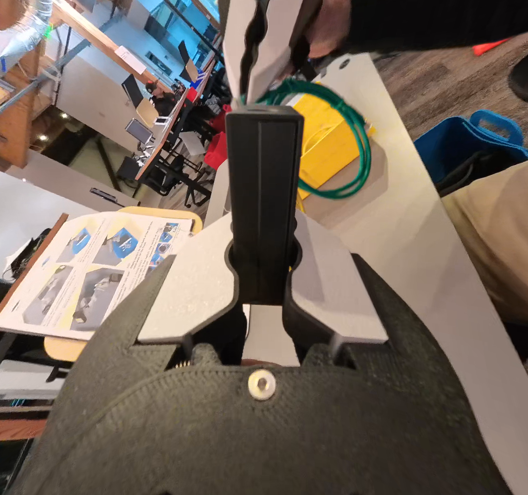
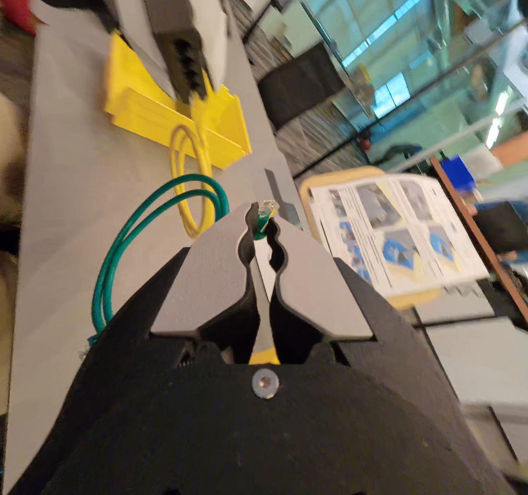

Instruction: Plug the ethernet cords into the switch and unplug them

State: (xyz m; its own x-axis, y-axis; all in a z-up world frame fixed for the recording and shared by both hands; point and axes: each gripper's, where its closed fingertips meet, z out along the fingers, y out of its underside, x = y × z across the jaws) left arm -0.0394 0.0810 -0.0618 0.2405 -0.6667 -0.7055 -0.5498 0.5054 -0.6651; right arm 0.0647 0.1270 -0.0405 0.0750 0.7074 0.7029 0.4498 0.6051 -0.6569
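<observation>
My left gripper [image 1: 263, 224] is shut on a black switch [image 1: 264, 184] and holds it off the white table, its far end pointing away. My right gripper [image 2: 263, 217] is shut on the clear plug [image 2: 267, 207] of a green ethernet cord [image 2: 134, 230]. In the left wrist view the right gripper [image 1: 243, 100] hangs just beyond the switch's far end, tips close to it. In the right wrist view the switch [image 2: 184, 64] shows its row of ports, apart from the plug. A yellow ethernet cord [image 2: 197, 184] lies looped on the table.
A yellow holder [image 1: 328, 135] lies on the white table [image 1: 405, 184] with the green cord coiled around it. A printed instruction sheet [image 1: 94, 264] rests on a chair to the side. A blue bin [image 1: 468, 144] stands on the floor. A person's sleeve [image 1: 428, 4] shows at the top. The gap from one gripper's tips to the other's is roughly 12 cm.
</observation>
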